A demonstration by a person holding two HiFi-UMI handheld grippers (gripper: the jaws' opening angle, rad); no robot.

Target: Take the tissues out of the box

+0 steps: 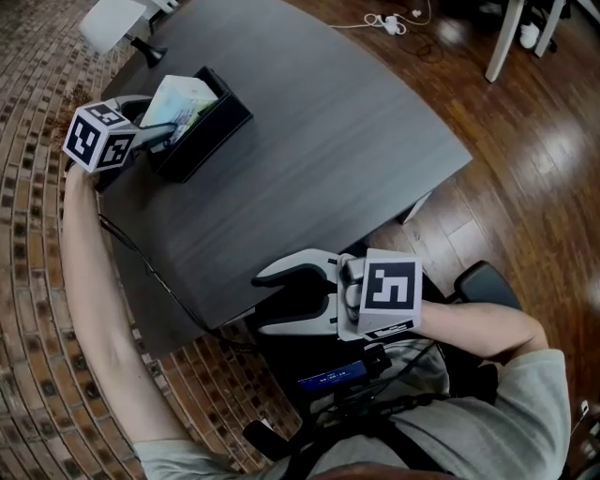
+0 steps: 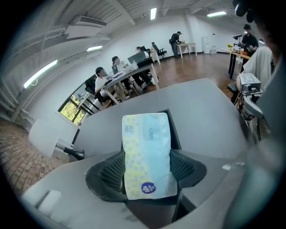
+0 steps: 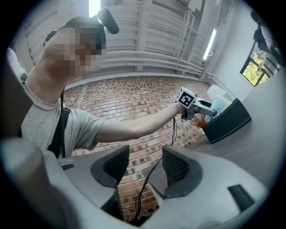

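A black open box (image 1: 214,129) stands at the far left of the dark table (image 1: 328,141). A pale blue and yellow tissue pack (image 1: 184,101) sticks up out of it at a tilt. My left gripper (image 1: 161,133) is shut on the pack's lower end. In the left gripper view the pack (image 2: 146,156) sits upright between both pads, with the box (image 2: 175,130) behind it. My right gripper (image 1: 267,302) hangs at the table's near edge, open with nothing between its jaws. The right gripper view (image 3: 145,165) shows brick floor through the gap and the box (image 3: 228,118) far off.
A black cable (image 1: 141,258) runs down along the table's left edge. A white seat (image 1: 112,21) stands past the far left corner. A white power strip (image 1: 386,21) lies on the wooden floor beyond the table. A dark chair (image 1: 483,281) is near my right arm.
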